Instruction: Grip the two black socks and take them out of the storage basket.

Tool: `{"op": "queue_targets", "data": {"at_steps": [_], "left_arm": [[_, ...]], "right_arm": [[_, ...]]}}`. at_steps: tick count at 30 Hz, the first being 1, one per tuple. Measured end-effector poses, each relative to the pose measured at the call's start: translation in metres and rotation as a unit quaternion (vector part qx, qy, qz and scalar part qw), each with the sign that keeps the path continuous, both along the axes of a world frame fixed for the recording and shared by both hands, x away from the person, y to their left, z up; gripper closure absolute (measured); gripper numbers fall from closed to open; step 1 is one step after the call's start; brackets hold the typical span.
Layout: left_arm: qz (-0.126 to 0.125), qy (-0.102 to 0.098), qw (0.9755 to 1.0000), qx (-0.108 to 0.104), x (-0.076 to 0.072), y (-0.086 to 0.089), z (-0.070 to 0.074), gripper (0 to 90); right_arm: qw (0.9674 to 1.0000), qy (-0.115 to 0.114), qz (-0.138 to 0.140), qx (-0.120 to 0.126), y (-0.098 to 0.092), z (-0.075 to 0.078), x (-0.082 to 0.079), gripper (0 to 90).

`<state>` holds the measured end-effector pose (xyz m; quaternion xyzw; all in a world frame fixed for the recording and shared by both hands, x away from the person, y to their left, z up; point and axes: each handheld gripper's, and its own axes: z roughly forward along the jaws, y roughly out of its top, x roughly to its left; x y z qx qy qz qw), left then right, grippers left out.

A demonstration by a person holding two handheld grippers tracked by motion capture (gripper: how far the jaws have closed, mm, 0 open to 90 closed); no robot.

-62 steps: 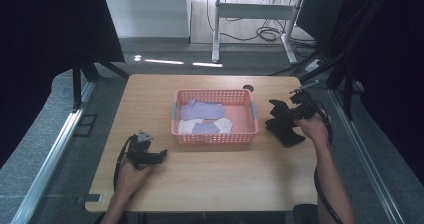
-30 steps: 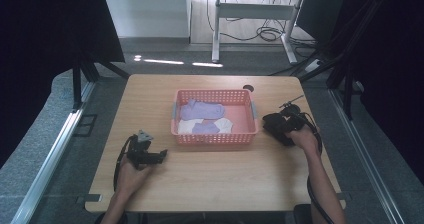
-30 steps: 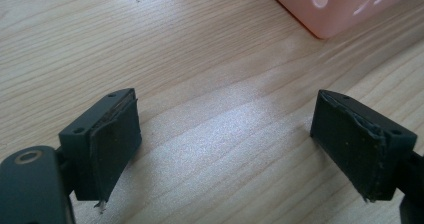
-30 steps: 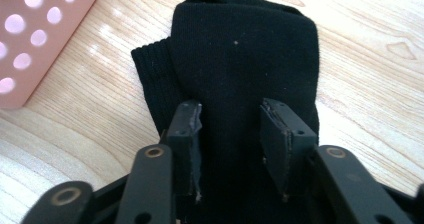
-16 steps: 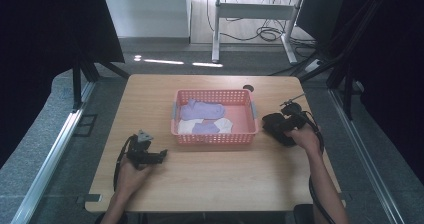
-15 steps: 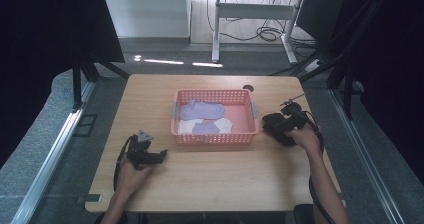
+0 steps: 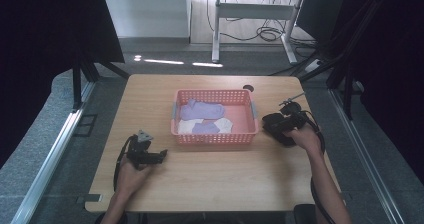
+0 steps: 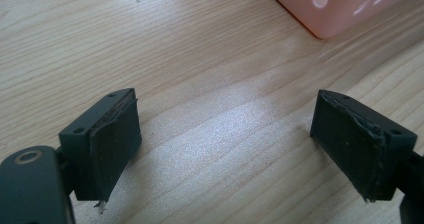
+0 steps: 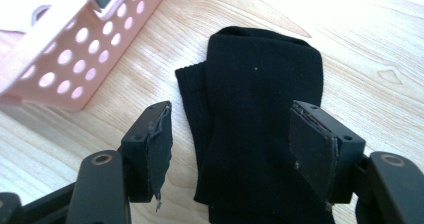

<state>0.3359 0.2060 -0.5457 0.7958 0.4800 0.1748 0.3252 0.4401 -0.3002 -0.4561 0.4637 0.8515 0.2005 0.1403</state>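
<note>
Black jaws of the right gripper have just been opening and now stand apart over a folded black sock. It lies flat on the wooden table, stretching straight ahead, beside the pink plastic basket. Far off, the left gripper rests open and empty.

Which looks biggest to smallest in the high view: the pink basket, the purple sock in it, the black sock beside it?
1. Pink basket, clearly largest.
2. Purple sock, lying in the basket.
3. Black sock, on the table right of the basket; the right gripper partly covers it, so ranks two and three are unsure.
</note>
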Motion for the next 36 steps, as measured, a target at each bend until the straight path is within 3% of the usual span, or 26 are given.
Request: {"op": "queue_targets", "data": {"at_steps": [20,36], "left_arm": [[0.000,0.000,1.0000,0.000,0.000,0.000,0.000,12.3],[0.000,0.000,1.0000,0.000,0.000,0.000,0.000,12.3]], "right_arm": [[0.9994,-0.021,0.020,0.019,0.009,0.015,-0.021,24.0],[0.9971,-0.043,0.054,0.033,0.031,0.026,-0.051,18.2]]}}
